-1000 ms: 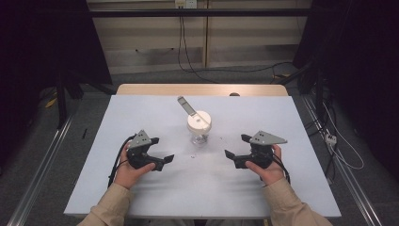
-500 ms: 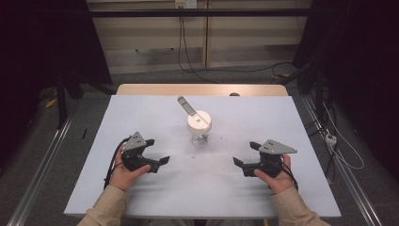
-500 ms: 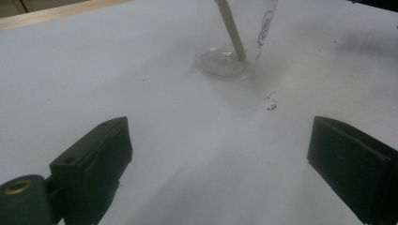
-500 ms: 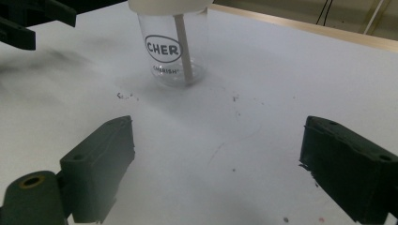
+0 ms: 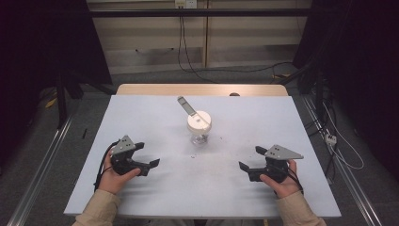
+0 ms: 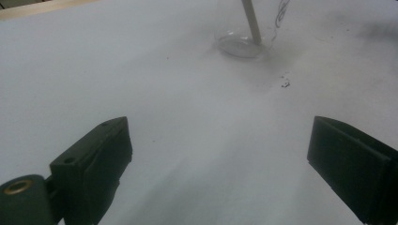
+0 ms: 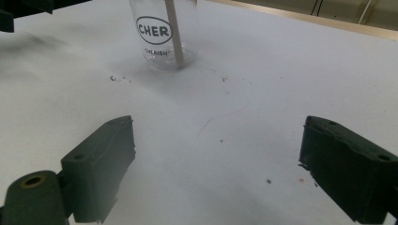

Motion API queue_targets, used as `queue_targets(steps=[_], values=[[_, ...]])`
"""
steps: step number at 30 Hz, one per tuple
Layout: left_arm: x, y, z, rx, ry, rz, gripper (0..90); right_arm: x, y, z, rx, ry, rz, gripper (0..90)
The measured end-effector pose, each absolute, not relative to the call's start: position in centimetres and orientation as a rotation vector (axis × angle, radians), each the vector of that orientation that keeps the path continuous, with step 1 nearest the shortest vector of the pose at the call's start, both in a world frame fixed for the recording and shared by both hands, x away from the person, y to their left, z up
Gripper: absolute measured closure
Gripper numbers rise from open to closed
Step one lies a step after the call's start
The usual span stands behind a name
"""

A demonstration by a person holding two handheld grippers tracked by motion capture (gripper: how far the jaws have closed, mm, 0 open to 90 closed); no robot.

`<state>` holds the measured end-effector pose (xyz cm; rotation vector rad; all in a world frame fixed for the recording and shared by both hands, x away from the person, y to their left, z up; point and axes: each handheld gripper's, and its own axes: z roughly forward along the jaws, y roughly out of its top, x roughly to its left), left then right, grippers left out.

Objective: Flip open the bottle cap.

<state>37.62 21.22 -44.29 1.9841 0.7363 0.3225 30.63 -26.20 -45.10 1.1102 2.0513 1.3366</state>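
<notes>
A clear glass cup point(image 5: 199, 134) with a white lid point(image 5: 199, 121) stands at the middle of the white table point(image 5: 141, 113). A flat stick point(image 5: 186, 105) leans out of it toward the far left. My left gripper point(image 5: 147, 156) is held low at the near left, open and empty, well apart from the cup. My right gripper point(image 5: 251, 159) is at the near right, also open and empty. The left gripper view has its jaws point(image 6: 220, 164) wide apart, with the cup's base point(image 6: 239, 43) far ahead. In the right gripper view, the gripper point(image 7: 216, 168) faces the cup point(image 7: 162, 35), printed "CHER".
Small dark crumbs point(image 5: 193, 155) lie on the table just in front of the cup. A wooden strip point(image 5: 202, 89) runs along the far edge. Cables point(image 5: 339, 150) and metal rails point(image 5: 37, 174) are on the floor at both sides.
Both hands have drawn back toward the near edge and outward, away from the cup. Both grippers have stayed open. The cup and stick have not moved.
</notes>
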Motion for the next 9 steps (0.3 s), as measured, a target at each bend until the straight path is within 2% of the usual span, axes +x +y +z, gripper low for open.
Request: queue_targets(steps=[9], values=[[37.31, 22.44, -44.17, 1.979, 0.756, 0.356, 6.5, 30.57, -26.26, -45.29, 1.112, 2.054, 1.327, 10.2]])
